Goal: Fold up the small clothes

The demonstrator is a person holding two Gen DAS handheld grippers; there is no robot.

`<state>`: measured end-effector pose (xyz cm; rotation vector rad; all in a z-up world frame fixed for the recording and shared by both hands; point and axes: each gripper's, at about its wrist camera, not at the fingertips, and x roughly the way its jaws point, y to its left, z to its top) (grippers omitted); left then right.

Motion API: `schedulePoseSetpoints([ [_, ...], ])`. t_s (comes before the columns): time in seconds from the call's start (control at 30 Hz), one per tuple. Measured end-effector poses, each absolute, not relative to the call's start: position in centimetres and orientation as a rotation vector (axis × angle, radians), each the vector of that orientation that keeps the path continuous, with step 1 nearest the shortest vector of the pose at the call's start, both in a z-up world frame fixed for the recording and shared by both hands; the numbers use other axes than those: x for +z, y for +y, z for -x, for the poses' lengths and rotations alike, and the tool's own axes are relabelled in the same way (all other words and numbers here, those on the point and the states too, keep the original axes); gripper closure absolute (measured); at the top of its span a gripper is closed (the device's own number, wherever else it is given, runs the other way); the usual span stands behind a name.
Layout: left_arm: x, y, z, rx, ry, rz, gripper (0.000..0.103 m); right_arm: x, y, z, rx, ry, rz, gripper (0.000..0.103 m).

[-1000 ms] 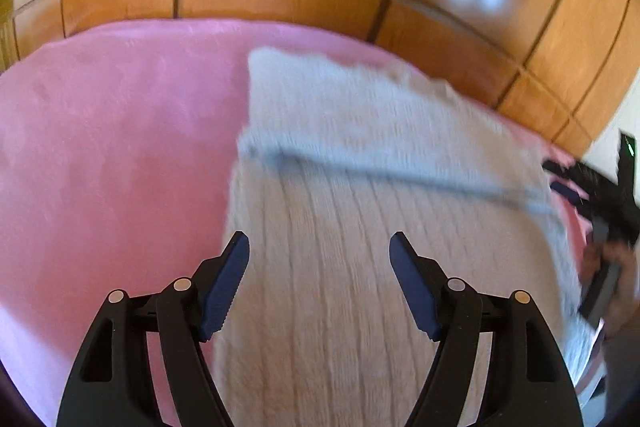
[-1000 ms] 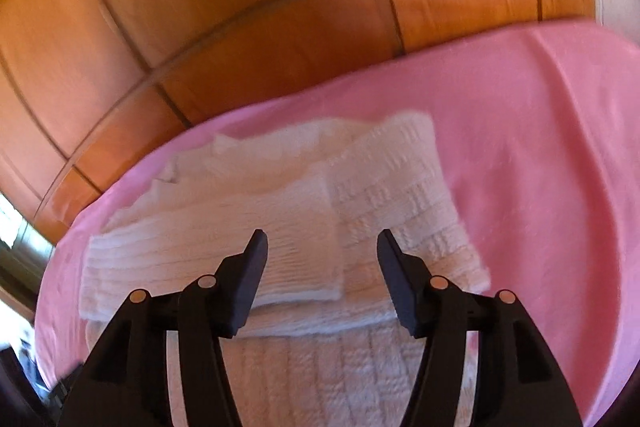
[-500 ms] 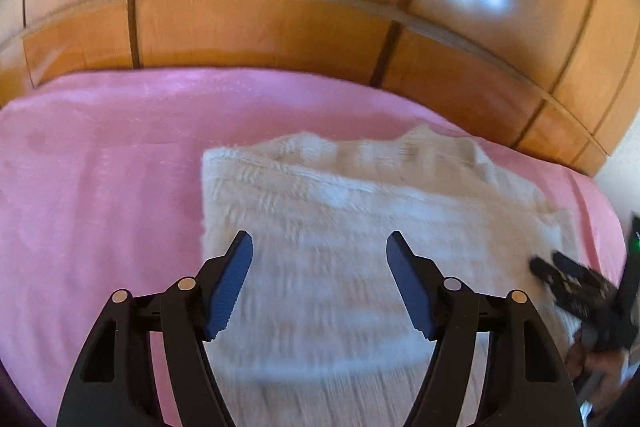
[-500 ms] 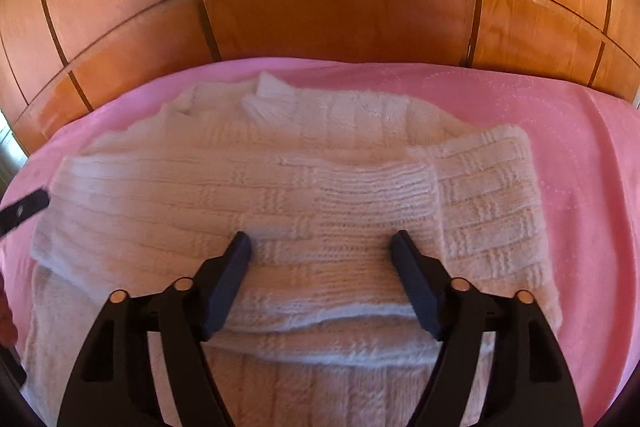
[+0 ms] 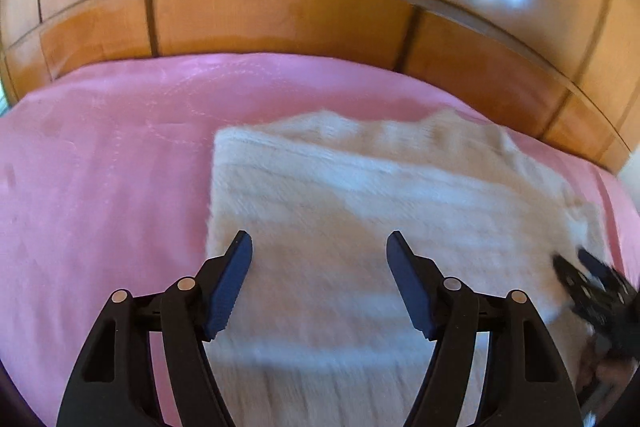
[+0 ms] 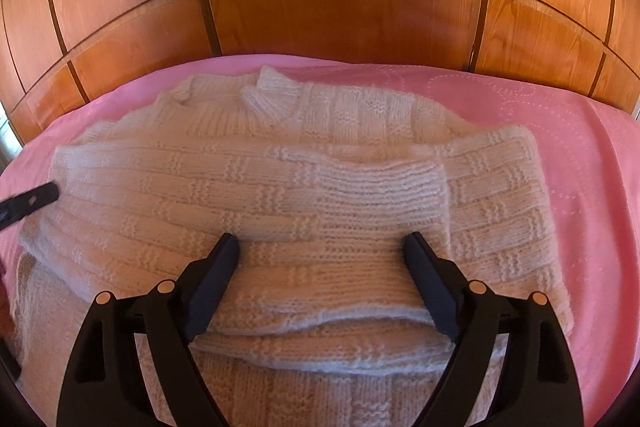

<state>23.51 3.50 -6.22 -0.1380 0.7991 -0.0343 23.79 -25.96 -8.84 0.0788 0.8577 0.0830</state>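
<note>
The sweater (image 6: pixel 304 203) lies crosswise on the bed (image 6: pixel 580 163), sleeves folded in, under both grippers: left (image 5: pixel 319 281) open and empty, right (image 6: pixel 322 275) opening, empty.

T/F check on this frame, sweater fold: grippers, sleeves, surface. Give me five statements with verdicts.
1. The white knit sweater lies on a pink bedcover. True.
2. The right gripper is clamped on a sleeve. False: its jaws are opening, the knit lying below them, not pinched.
3. The left gripper holds nothing. True.
4. A sleeve is folded across the sweater's body. True: its ribbed cuff lies on the body.
5. A blue wall stands behind the bed. False: it is wooden panelling.
</note>
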Motion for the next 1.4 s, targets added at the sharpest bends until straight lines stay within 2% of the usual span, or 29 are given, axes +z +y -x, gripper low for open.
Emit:
schedulePoseSetpoints([
  [0.2, -8.9, 0.9, -22.4, -0.040, 0.835, 0.024, 0.031, -8.9, -25.9, -23.7, 0.085, 0.856, -0.080, 0.017],
  [1.03, -8.6, 1.5, -22.1, -0.036, 0.816, 0.065, 0.027, -8.9, -25.7, -23.7, 0.080, 0.858, -0.079, 0.014],
  [1.27, -6.6, 1.9, -18.8, -0.018, 0.779, 0.072, 0.027, -8.8, -25.4, -23.7, 0.069, 0.864, -0.061, 0.013],
  [1.37, -5.9, 2.1, -16.5, -0.025, 0.765, 0.072, 0.027, -8.4, -25.1, -23.6, 0.036, 0.877, -0.032, 0.008],
  [1.4, -5.7, 2.2, -15.5, -0.024, 0.764, 0.073, 0.027, -8.1, -24.9, -23.4, 0.016, 0.879, -0.019, 0.003],
])
